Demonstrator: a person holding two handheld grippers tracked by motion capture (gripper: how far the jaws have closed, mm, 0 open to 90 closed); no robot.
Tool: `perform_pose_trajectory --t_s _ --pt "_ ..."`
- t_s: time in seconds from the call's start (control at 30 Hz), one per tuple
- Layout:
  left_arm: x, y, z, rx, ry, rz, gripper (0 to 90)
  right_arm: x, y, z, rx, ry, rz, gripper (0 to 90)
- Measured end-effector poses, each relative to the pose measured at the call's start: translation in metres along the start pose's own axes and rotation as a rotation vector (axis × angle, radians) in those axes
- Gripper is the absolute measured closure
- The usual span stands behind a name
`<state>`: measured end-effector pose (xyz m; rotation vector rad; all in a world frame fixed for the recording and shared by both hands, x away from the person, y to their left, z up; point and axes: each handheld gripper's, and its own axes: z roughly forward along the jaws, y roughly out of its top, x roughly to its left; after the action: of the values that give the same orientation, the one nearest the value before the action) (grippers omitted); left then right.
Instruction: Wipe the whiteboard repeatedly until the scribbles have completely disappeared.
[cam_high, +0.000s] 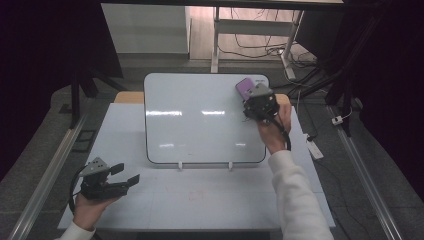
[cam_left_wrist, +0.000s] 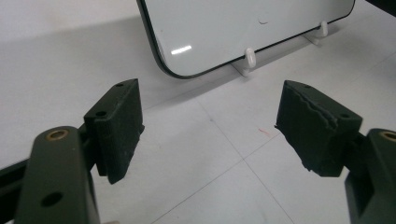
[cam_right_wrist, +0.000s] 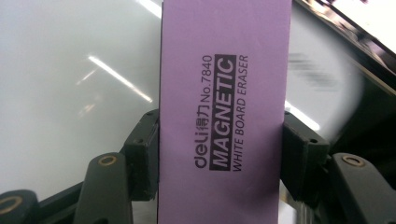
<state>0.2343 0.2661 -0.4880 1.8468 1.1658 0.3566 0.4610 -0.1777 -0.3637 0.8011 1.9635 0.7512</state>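
- Here, a person works at a white table (cam_high: 210, 200) with a gripper in each hand, seen from above.
- A whiteboard (cam_high: 200, 120) lies on the table, propped on two small white feet (cam_high: 180, 165) at its near edge.
- The right arm, in a white sleeve (cam_high: 295, 195), stretches forward and a little inward to the board's far right corner.
- The right gripper (cam_high: 252, 97) points away from the person, its jaws clamped on the long sides of a purple eraser (cam_right_wrist: 224, 93).
- The eraser sits at that far right corner; whether it touches the board cannot be told.
- Its label, in the right gripper view, reads "MAGNETIC WHITE BOARD ERASER".
- The left hand (cam_high: 92, 205) rests low at the table's near left corner, well apart from the board.
- The left gripper (cam_high: 125, 175) points right, toward the table's middle.
- Its jaws stand wide apart with nothing between them, over bare table.
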Motion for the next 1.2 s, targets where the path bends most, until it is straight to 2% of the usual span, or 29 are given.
perform_pose_trajectory --t_s 0.07,0.13,0.2,0.27,0.33,0.4,0.43,0.5,0.57,0.67,0.77,0.83,0.9,0.97,1.07,1.1,1.13,1.2 --pt "0.001 -0.001 0.0 0.001 0.0 -0.002 23.7 -0.012 -0.001 0.0 0.01 -0.005 0.046 40.0" --pt "0.002 -0.002 -0.001 0.0 0.001 -0.004 23.7 -0.008 -0.007 -0.003 0.023 -0.006 0.015 40.0" --pt "0.003 -0.002 -0.001 -0.001 0.001 -0.006 23.5 0.007 -0.02 -0.006 0.04 0.022 -0.011 40.0" --pt "0.003 -0.002 -0.002 -0.004 0.001 -0.007 23.5 0.032 -0.037 -0.01 0.045 0.037 -0.093 40.0" --pt "0.003 -0.001 -0.001 -0.004 0.001 -0.005 23.5 0.054 -0.052 -0.015 0.037 0.054 -0.142 40.1" --pt "0.002 0.0 0.0 -0.002 -0.002 -0.002 23.5 0.062 -0.056 -0.018 0.041 0.054 -0.169 40.1" --pt "0.001 0.001 0.001 -0.003 -0.003 -0.001 23.4 0.06 -0.054 -0.017 0.05 0.058 -0.166 40.1" --pt "-0.002 0.002 0.001 -0.003 -0.008 0.005 23.4 0.05 -0.045 -0.014 0.061 0.031 -0.162 40.1" --pt "-0.003 0.003 0.001 -0.006 -0.01 0.009 23.3 0.031 -0.031 -0.011 0.053 0.005 -0.114 40.1" --pt "-0.002 0.002 0.0 -0.008 -0.009 0.007 23.3 0.001 -0.01 -0.004 0.046 -0.005 -0.032 40.1" --pt "0.001 0.0 0.0 -0.006 -0.007 -0.001 23.3 -0.013 0.003 0.001 0.04 0.0 -0.015 40.0" --pt "0.002 -0.001 -0.001 -0.005 -0.004 -0.003 23.4 -0.013 0.007 0.002 0.038 -0.002 -0.02 40.1" --pt "0.002 -0.001 -0.001 -0.008 -0.002 -0.005 23.3 -0.008 0.006 0.002 0.03 0.026 -0.042 40.1" --pt "0.002 0.0 -0.002 -0.011 -0.002 -0.005 23.4 0.004 0.006 0.002 0.034 0.046 -0.097 40.1" --pt "0.0 0.0 -0.001 -0.009 -0.002 0.0 23.4 0.029 0.002 0.0 0.036 0.061 -0.211 40.1" --pt "0.0 0.0 0.0 -0.006 -0.004 0.001 23.3 0.031 0.001 -0.001 0.033 0.056 -0.213 40.1" --pt "0.0 0.0 0.0 -0.004 -0.004 0.0 23.3 0.029 0.002 -0.001 0.031 0.061 -0.194 40.1" --pt "-0.001 0.0 0.001 -0.002 -0.005 0.003 23.4 0.016 0.002 0.0 0.029 0.037 -0.129 40.0"
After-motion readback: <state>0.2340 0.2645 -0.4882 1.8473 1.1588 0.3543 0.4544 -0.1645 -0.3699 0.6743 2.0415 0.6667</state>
